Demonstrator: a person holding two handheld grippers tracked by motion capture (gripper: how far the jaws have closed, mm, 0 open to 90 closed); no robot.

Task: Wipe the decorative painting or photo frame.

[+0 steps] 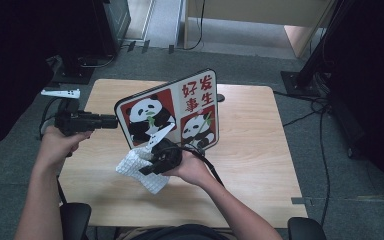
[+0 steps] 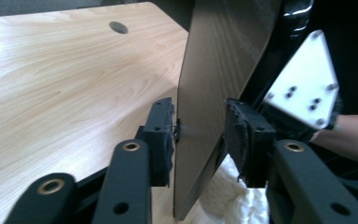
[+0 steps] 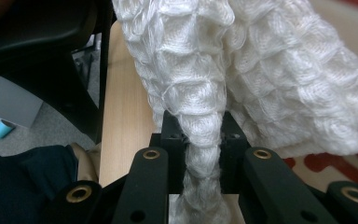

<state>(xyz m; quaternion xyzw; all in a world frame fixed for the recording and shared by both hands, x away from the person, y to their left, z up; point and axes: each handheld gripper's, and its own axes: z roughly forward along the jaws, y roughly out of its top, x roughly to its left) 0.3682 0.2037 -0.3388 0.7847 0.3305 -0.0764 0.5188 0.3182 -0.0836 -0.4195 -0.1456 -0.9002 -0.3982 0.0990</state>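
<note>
A board printed with pandas and red characters [image 1: 180,107] stands tilted on edge on the wooden table [image 1: 250,145]. My left gripper [image 1: 114,121] reaches level to its left edge. In the left gripper view the board's plain back [image 2: 214,84] rises between the jaws of the left gripper [image 2: 199,140]; one pad [image 2: 162,140] is close against it, while the other [image 2: 242,140] stands off with a gap, so the gripper is open. My right gripper [image 1: 147,169] is in front of the board, shut on a white waffle-weave cloth [image 1: 132,162]. The cloth [image 3: 261,70] is bunched between the pads of the right gripper [image 3: 203,135].
A round cable hole [image 1: 221,97] lies in the table behind the board. A white object [image 1: 60,92] sits at the table's far left corner. Black stands and cables [image 1: 305,75] crowd the floor around the table, and chair arms [image 1: 75,215] show at the near edge.
</note>
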